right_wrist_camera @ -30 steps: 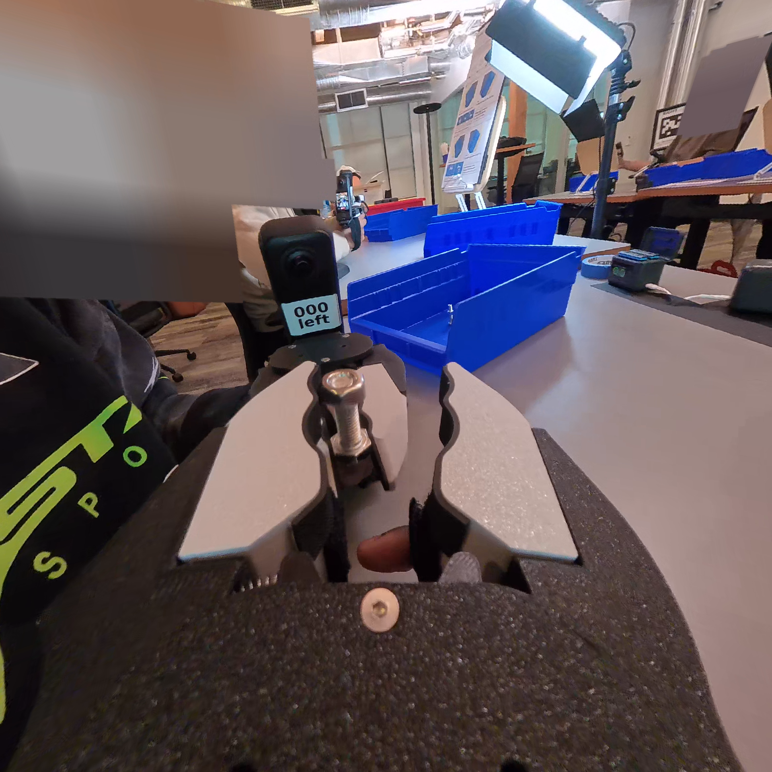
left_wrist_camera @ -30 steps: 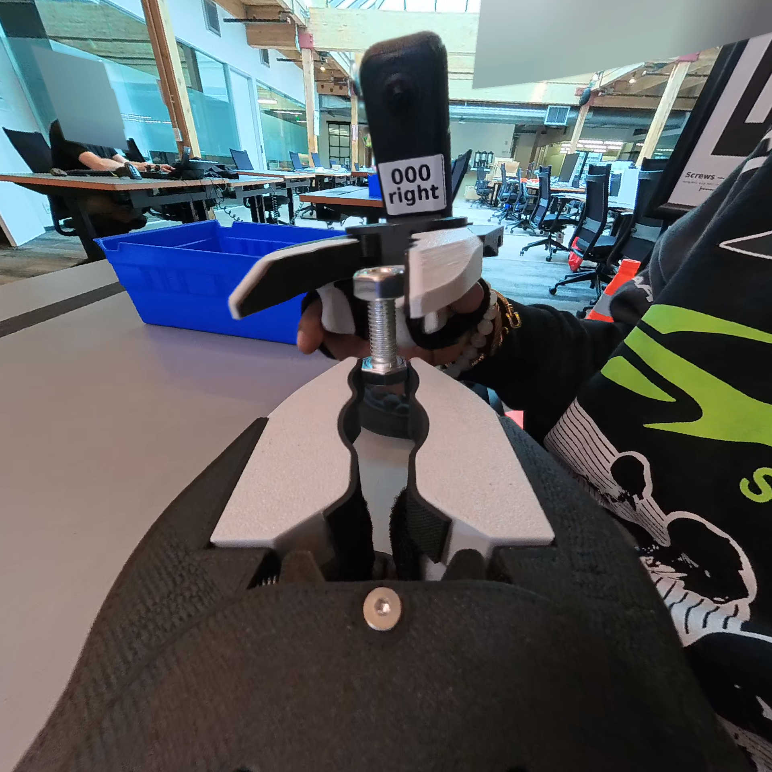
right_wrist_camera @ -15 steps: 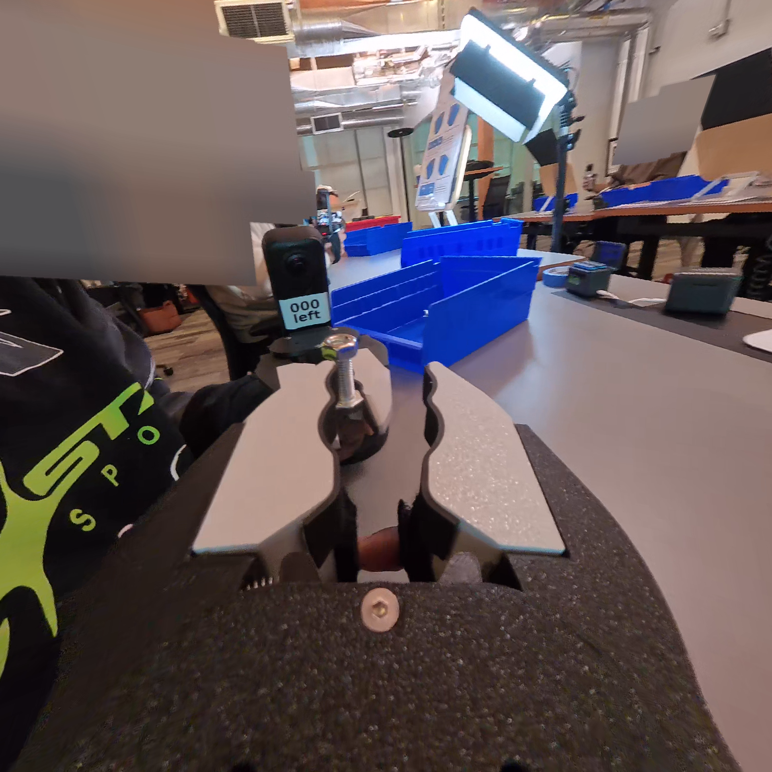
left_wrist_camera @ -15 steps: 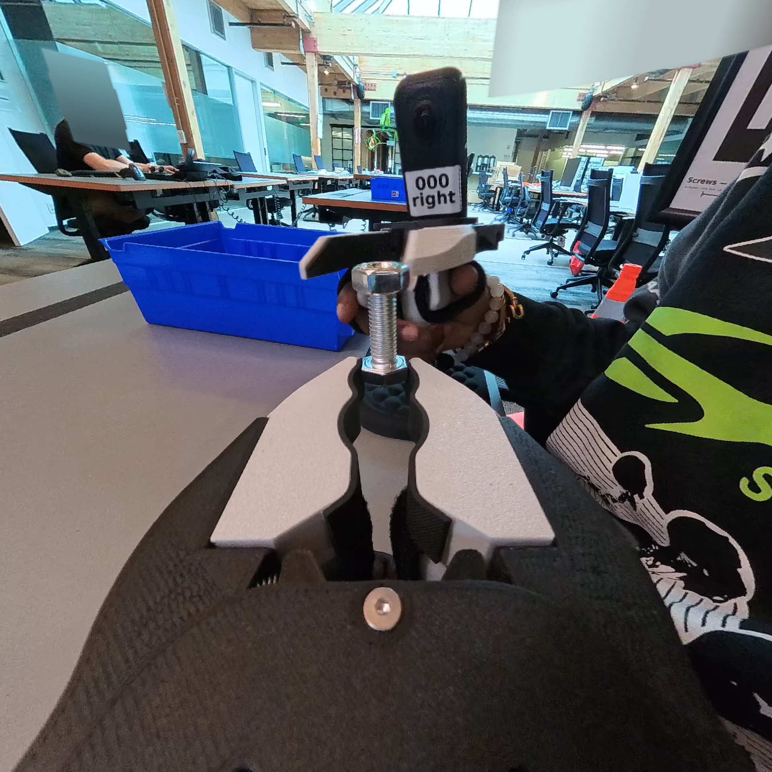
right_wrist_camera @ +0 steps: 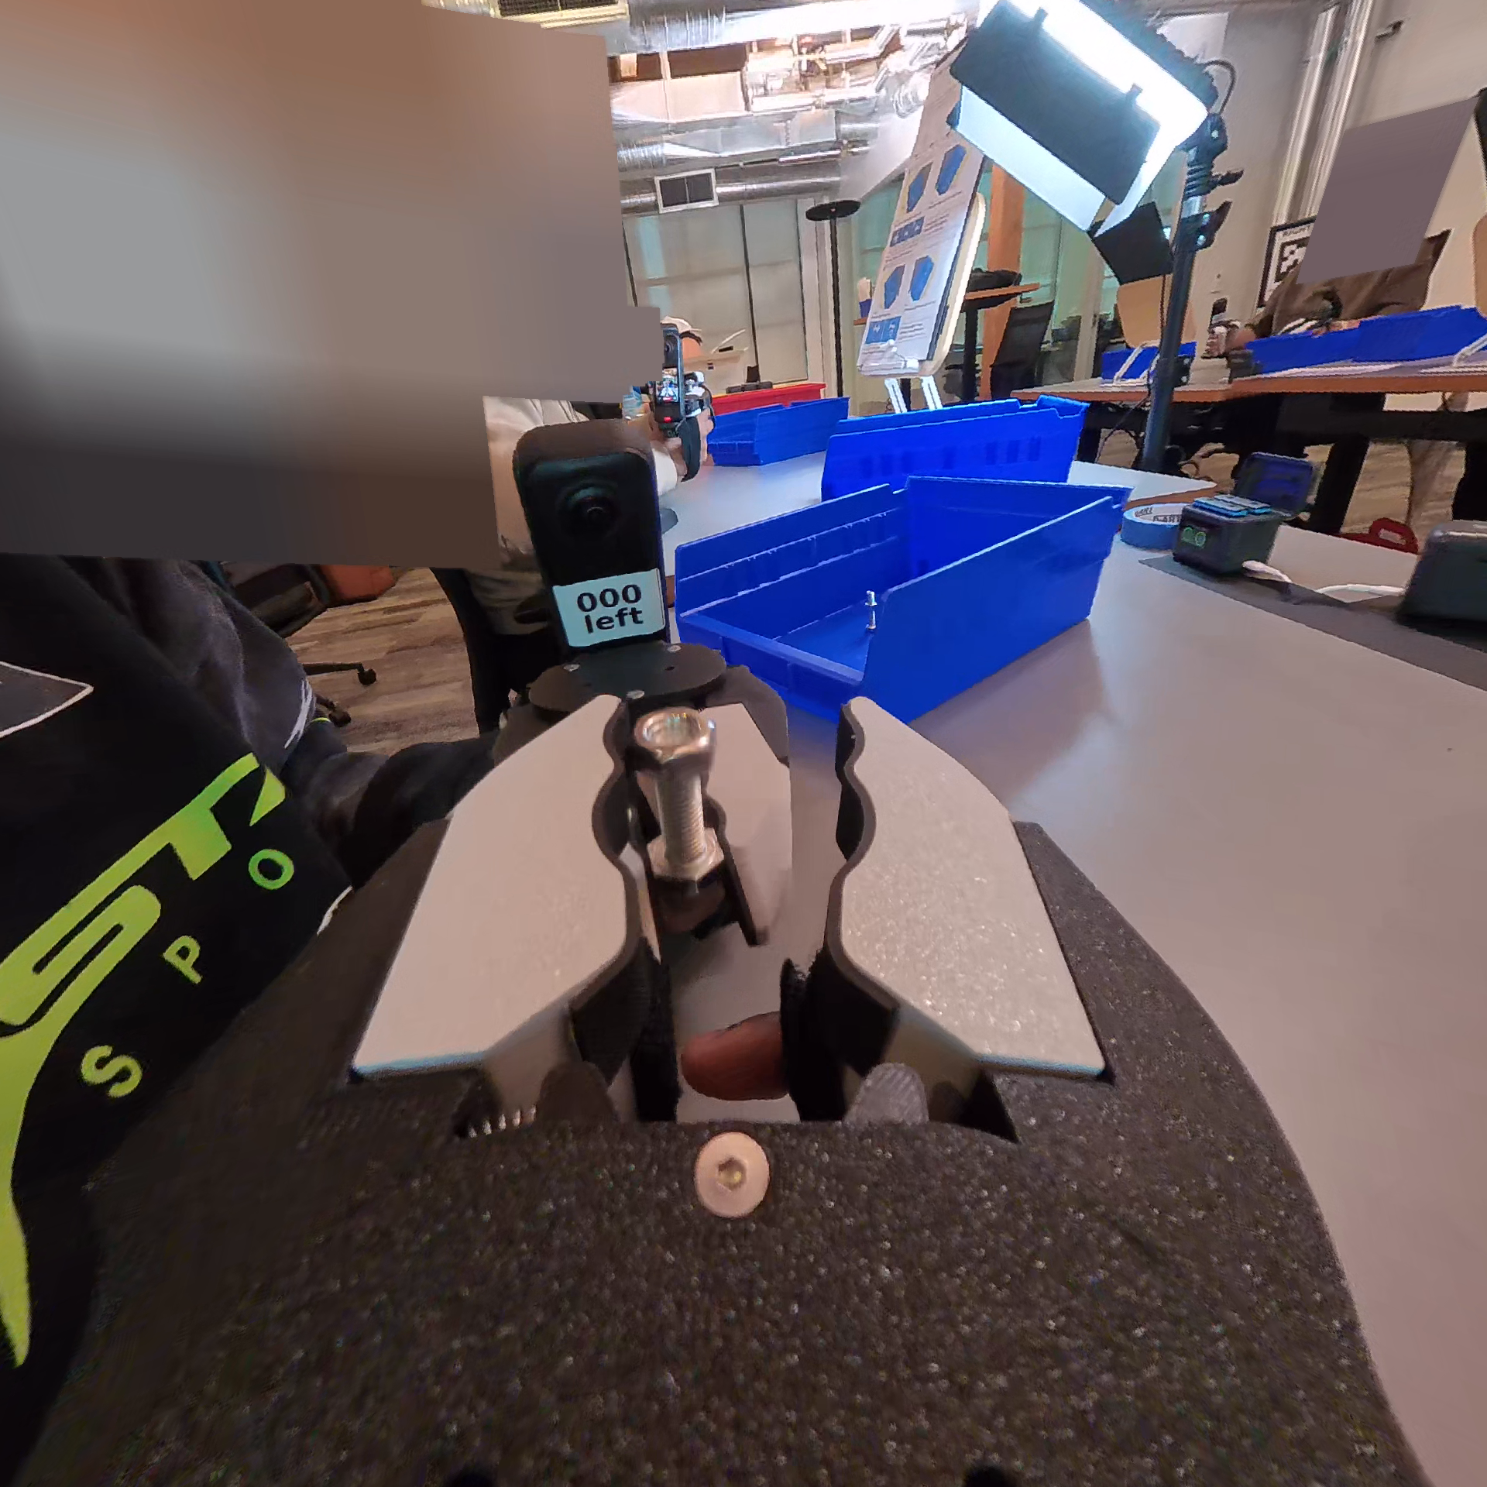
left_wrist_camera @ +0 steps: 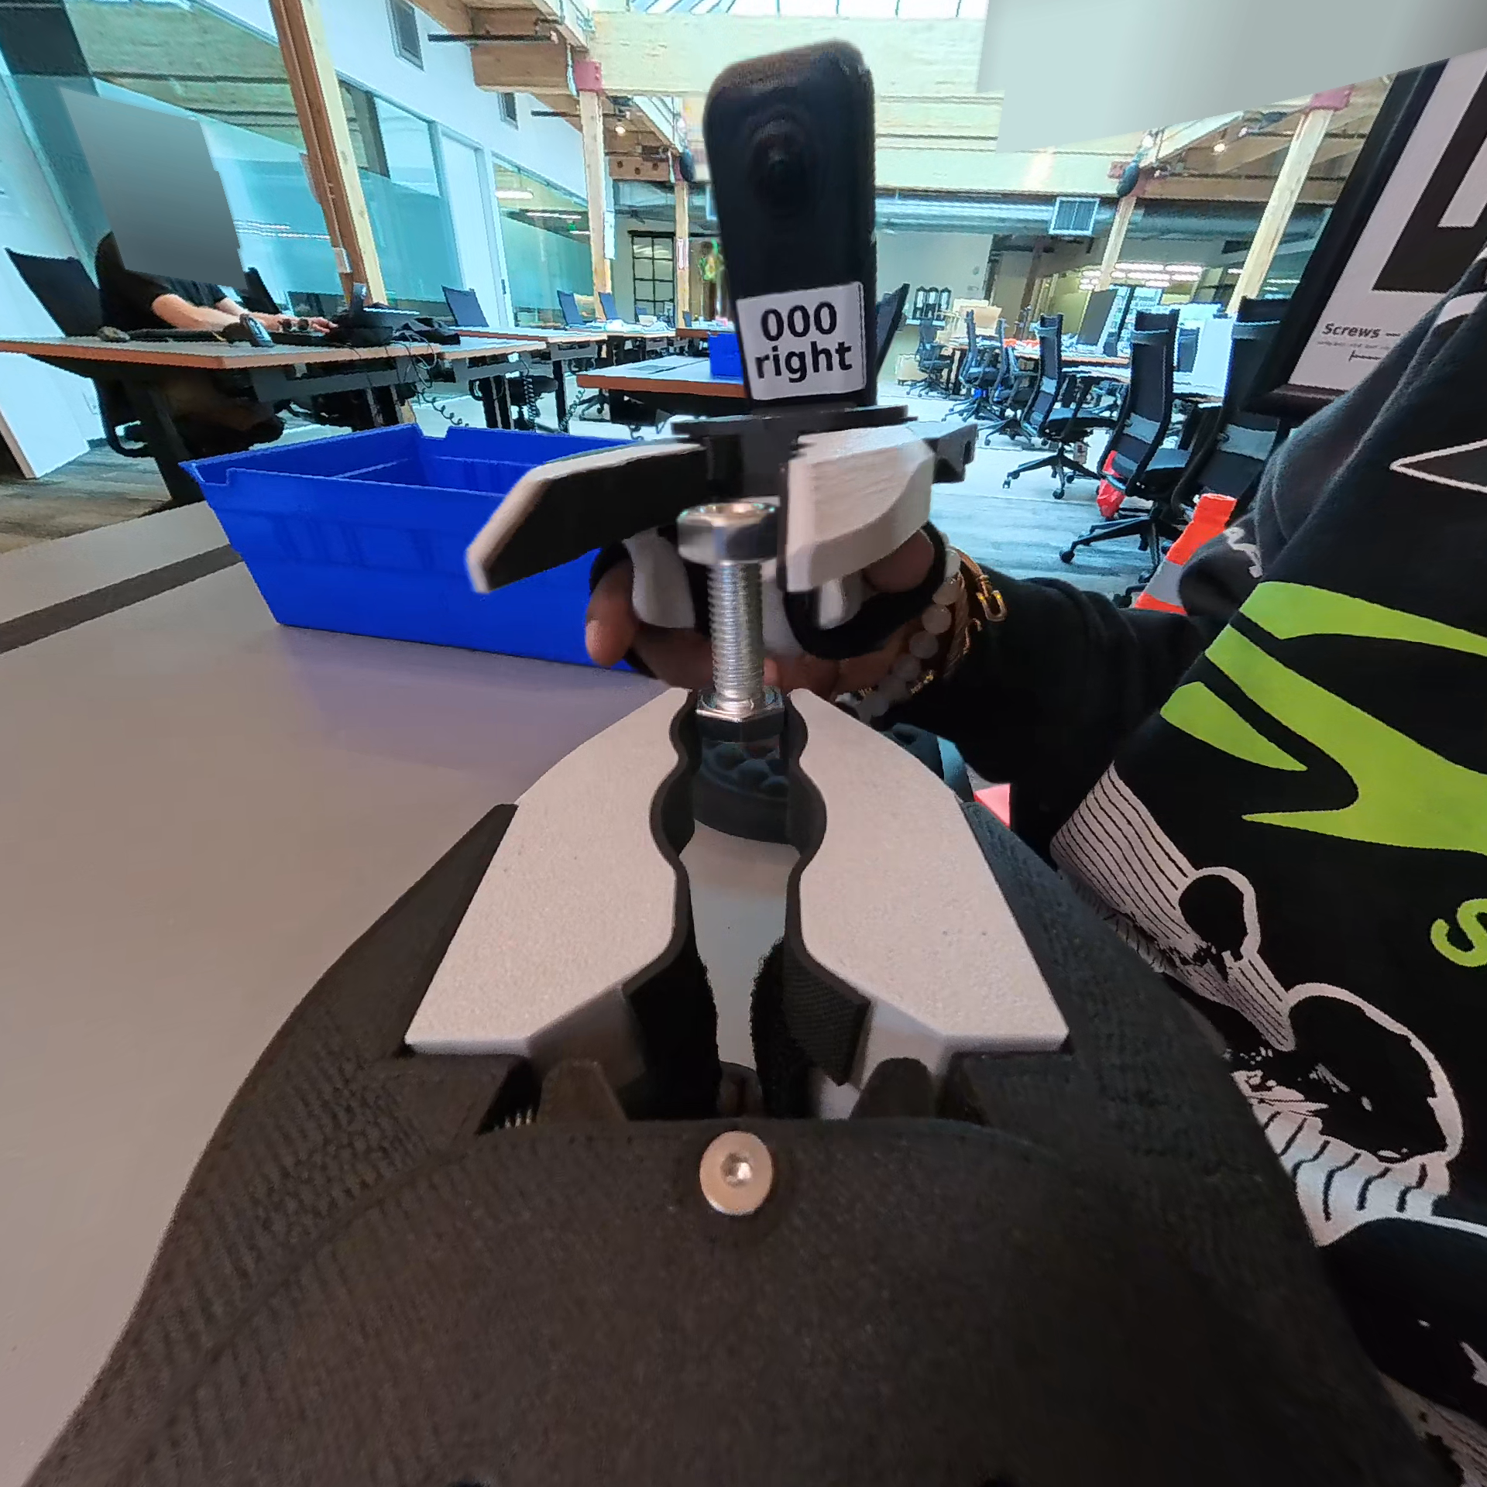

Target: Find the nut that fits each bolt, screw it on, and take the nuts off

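My left gripper (left_wrist_camera: 739,724) is shut on a silver hex nut (left_wrist_camera: 738,712) and holds it above the grey table (left_wrist_camera: 201,805). A silver bolt (left_wrist_camera: 736,619) stands upright in the nut, with its hex head (left_wrist_camera: 728,531) on top. My right gripper (right_wrist_camera: 728,724) is open, and its fingers (right_wrist_camera: 531,845) stand on either side of the bolt head (right_wrist_camera: 674,736). The head is next to the left finger, with a wide gap to the right one. In the left wrist view the right gripper (left_wrist_camera: 724,515) sits spread over the bolt head. The nut (right_wrist_camera: 684,861) also shows in the right wrist view.
A blue bin (left_wrist_camera: 386,523) stands on the table behind the grippers; in the right wrist view it (right_wrist_camera: 925,611) holds a small upright bolt (right_wrist_camera: 870,611). A blue tape roll (right_wrist_camera: 1155,519) and a dark box (right_wrist_camera: 1227,535) lie farther right. The person's torso (left_wrist_camera: 1287,805) is close by. One gripper's finger ends stand about 5 cm off the other's.
My right gripper narrowed and drew back from the bolt head, then came back around it with its jaws wider. My left gripper has kept its hold on the nut and stayed still.
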A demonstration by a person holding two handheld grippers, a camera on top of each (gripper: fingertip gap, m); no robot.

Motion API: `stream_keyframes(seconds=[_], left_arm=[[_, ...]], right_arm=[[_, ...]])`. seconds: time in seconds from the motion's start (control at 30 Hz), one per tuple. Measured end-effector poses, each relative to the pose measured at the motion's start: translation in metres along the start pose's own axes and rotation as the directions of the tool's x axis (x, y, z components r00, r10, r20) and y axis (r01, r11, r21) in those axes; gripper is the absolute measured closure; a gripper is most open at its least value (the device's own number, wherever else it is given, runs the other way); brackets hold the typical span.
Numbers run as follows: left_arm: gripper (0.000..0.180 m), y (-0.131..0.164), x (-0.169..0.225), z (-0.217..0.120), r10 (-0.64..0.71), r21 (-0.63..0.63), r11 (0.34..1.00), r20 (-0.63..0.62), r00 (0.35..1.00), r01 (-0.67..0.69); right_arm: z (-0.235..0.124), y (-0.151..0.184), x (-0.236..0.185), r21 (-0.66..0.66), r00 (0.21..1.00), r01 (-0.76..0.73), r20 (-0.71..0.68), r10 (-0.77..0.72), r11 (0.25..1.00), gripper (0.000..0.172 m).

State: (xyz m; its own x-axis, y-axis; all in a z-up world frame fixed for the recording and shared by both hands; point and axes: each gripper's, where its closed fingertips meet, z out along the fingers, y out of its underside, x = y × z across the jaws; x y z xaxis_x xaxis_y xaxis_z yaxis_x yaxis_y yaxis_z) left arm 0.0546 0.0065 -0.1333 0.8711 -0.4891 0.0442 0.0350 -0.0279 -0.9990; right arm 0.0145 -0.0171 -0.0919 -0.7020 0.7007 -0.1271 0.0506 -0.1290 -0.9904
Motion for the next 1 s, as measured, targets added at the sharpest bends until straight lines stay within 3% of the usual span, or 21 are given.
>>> stream_keyframes(seconds=[0.07, 0.13, 0.2, 0.37, 0.57, 0.77, 1.0], left_arm=[[0.162, -0.002, -0.001, -0.001, -0.008, 0.011, 1.000, 0.004, 1.000, 0.008], [0.162, -0.003, -0.001, -0.002, -0.011, 0.022, 1.000, 0.000, 1.000, 0.011], [0.162, -0.003, -0.001, -0.002, -0.008, 0.021, 1.000, 0.004, 1.000, 0.008], [0.162, -0.002, -0.002, -0.001, -0.005, 0.011, 1.000, 0.008, 1.000, 0.005], [0.162, 0.002, -0.001, 0.001, 0.014, -0.015, 1.000, 0.017, 1.000, -0.014], [0.162, 0.005, 0.000, 0.003, 0.031, -0.034, 0.999, 0.021, 0.999, -0.030], [0.162, 0.005, 0.000, 0.003, 0.032, -0.034, 0.999, 0.020, 0.999, -0.031]], right_arm=[[-0.014, -0.002, 0.002, 0.014, 1.000, 0.004, -0.014, -0.004, 1.000, 0.125], [-0.030, -0.002, 0.010, 0.031, 0.998, 0.003, -0.067, -0.001, 1.000, 0.145], [-0.046, -0.002, 0.019, 0.035, 0.992, 0.007, -0.130, -0.002, 0.999, 0.152], [-0.052, -0.010, 0.010, 0.015, 0.995, 0.004, -0.100, -0.003, 1.000, 0.142], [-0.027, -0.007, -0.009, -0.252, 0.999, 0.027, 0.036, -0.019, 0.967, 0.132], [-0.023, -0.001, -0.011, -0.579, 0.990, 0.118, 0.126, -0.055, 0.807, 0.134], [-0.019, 0.007, -0.016, -0.681, 0.978, 0.192, 0.192, -0.081, 0.707, 0.151]])
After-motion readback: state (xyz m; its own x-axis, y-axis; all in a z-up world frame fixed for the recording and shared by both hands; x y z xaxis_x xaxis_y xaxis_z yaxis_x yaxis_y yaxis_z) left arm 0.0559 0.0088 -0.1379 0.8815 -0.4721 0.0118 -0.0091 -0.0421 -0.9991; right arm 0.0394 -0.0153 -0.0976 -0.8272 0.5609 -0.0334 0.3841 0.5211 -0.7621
